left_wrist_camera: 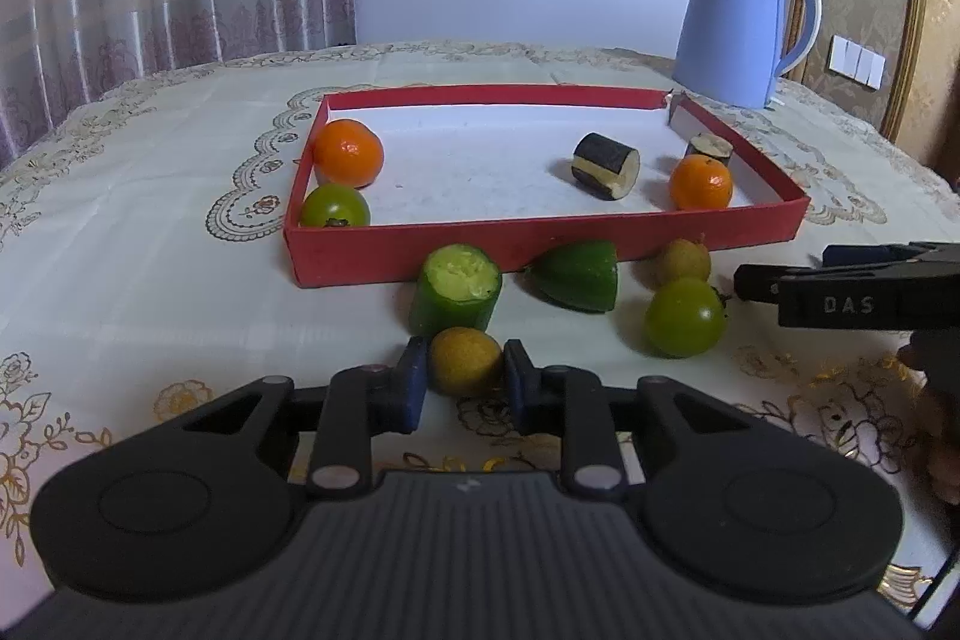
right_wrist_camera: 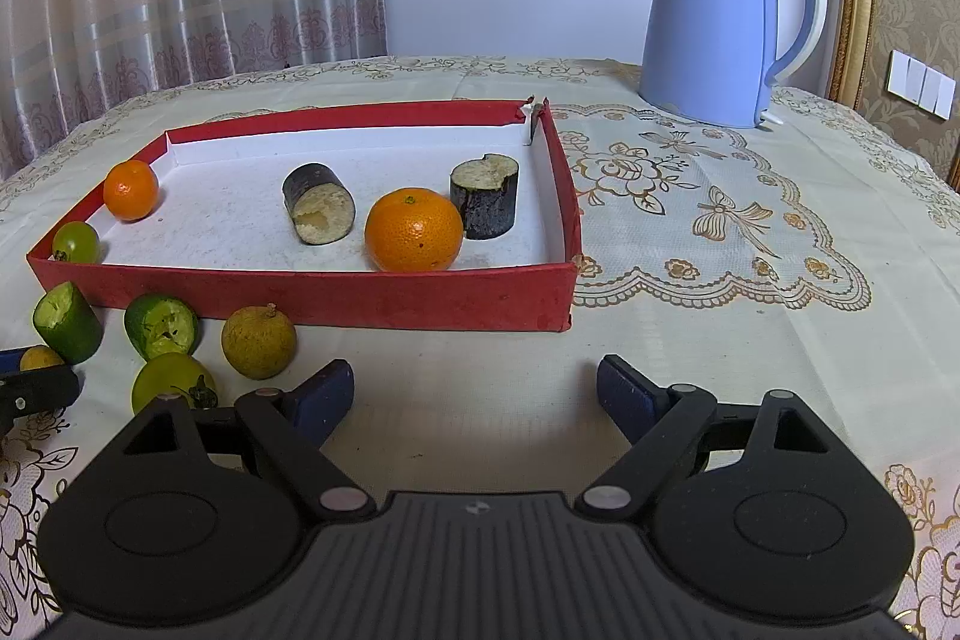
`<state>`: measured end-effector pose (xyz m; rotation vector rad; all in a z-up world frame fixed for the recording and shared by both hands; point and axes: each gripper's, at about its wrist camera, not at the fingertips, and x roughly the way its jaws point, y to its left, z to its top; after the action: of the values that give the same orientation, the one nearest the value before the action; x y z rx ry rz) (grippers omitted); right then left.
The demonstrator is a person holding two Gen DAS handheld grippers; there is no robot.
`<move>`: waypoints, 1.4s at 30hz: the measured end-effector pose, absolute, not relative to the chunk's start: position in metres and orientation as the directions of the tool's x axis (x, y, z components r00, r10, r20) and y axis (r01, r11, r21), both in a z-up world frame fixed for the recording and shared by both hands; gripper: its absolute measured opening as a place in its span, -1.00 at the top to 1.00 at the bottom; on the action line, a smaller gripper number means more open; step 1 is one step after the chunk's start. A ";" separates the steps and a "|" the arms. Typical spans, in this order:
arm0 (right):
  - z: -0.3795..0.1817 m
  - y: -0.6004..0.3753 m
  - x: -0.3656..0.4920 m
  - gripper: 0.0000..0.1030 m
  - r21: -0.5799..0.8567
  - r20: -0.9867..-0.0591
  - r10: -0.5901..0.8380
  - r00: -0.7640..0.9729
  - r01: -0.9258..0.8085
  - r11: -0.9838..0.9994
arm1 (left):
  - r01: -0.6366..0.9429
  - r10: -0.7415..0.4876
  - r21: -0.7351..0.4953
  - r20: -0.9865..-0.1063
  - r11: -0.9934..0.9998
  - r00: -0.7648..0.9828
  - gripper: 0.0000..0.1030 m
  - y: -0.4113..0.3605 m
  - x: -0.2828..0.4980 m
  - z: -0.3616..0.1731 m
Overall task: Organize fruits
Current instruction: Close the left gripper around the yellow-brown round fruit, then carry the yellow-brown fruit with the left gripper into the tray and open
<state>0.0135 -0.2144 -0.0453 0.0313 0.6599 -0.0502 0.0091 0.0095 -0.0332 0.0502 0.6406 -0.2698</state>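
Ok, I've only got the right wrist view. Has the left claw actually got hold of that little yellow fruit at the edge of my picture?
Observer: Yes. The left wrist view shows the left claw with a blue pad against each side of the yellow-brown fruit, just in front of the cut green piece.
Operator: And the green tomato behind my linkage, is my claw touching it?
Observer: No. The green tomato sits on the tablecloth with a gap between it and the right claw, which is open and empty.
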 end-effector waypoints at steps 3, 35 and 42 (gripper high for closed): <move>-0.045 -0.214 0.013 -0.72 0.013 -0.613 -0.036 0.789 0.056 0.998 | 0.273 -0.243 -0.041 -0.592 0.961 0.768 0.54 0.010 0.007 -0.031; -0.046 -0.214 0.013 -0.74 0.014 -0.613 -0.035 0.789 0.055 0.998 | 0.270 -0.227 0.025 -0.471 0.963 0.853 0.53 0.002 0.063 0.010; -0.046 -0.214 0.013 -0.75 0.014 -0.613 -0.034 0.789 0.055 0.998 | 0.219 -0.176 0.018 -0.531 0.976 0.829 0.53 -0.004 0.121 -0.002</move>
<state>0.0133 -0.2144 -0.0456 0.0316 0.6596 -0.0479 0.1210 -0.0036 -0.0025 0.0797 0.5556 -0.2099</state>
